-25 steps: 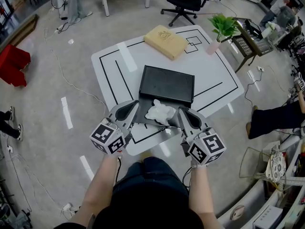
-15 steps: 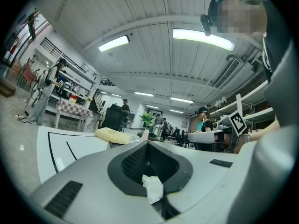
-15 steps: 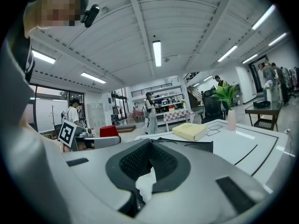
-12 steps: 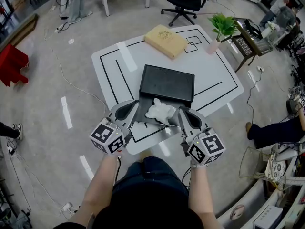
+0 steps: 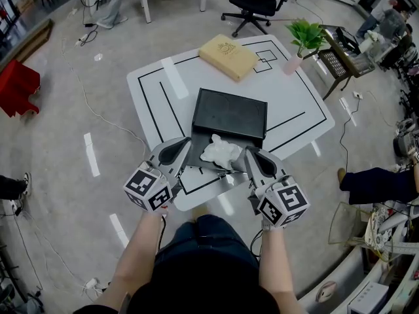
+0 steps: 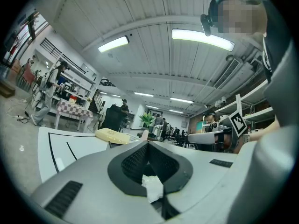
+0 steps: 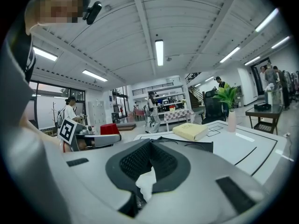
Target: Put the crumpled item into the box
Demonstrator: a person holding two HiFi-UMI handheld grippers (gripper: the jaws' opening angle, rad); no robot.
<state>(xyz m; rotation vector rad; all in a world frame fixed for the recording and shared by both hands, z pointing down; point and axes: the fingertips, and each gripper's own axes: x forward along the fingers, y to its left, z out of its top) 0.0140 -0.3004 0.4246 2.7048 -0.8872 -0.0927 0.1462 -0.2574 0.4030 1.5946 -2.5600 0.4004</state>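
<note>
Pinching white crumpled paper wad (image 5: 220,152): left gripper (image 5: 189,150), right gripper (image 5: 249,154), jaws clamped | risk: opposed pulls could have torn it | seemingly over rim, early release could have missed flat black box (image 5: 229,115)

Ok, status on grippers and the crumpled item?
Left gripper and right gripper both shut on the crumpled item, one each side. Item held at the black box near edge, not released. Nothing blocking the box.

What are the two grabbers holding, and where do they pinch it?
The white crumpled item, held by both: the left gripper pinches its left edge, the right gripper its right edge.
</note>
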